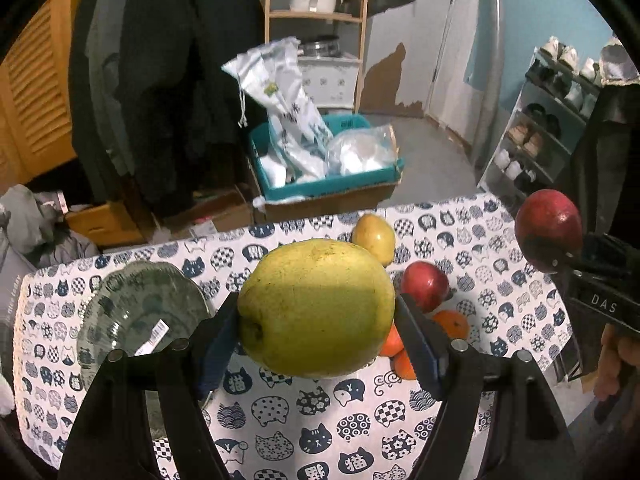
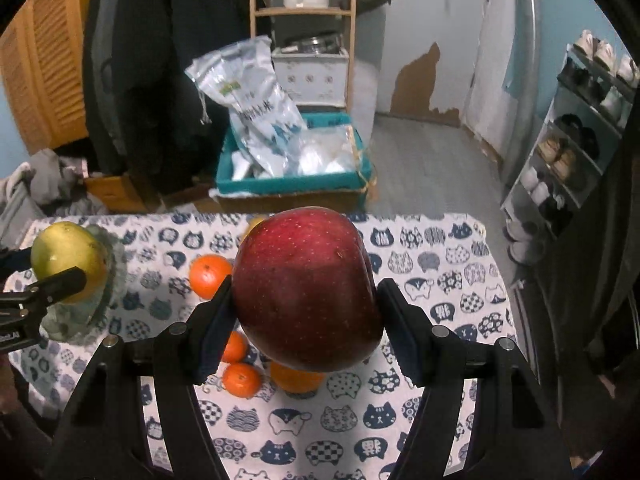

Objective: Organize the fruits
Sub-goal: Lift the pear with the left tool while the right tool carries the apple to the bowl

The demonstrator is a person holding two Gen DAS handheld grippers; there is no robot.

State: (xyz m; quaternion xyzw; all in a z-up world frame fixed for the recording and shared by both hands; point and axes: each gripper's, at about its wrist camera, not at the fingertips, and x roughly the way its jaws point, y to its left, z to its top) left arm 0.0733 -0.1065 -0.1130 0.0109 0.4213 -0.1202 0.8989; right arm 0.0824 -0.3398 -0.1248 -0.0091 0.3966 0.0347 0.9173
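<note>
Left claw: clamped on a yellow-green pear, pads pressed to its two flanks, fruit held clear above the bench. Pear's long axis runs roughly crosswise between the pads, stem end toward the left one.

Right claw: clamped on a red apple, also lifted off the cat-print cloth.

Key relation: glass plate lies left of the left claw and below it, on the bench's left side. Left claw is plainly the nearer; the right claw with its apple sits well apart, over toward the right. My read: pear goes down first, a leftward and downward move; apple would have to cross over the loose fruit.

Loose on the cloth between the claws: second red apple, second pear toward the far edge, several mandarins.

View differences: the left wrist view shows the plate's bare middle with a label sticker on it and the spare apple. The right wrist view hides that apple behind the held one, but shows the left claw's pear hanging in front of the plate, plus more of the mandarins than the left wrist view. Height of the pear over the plate: cannot tell.
</note>
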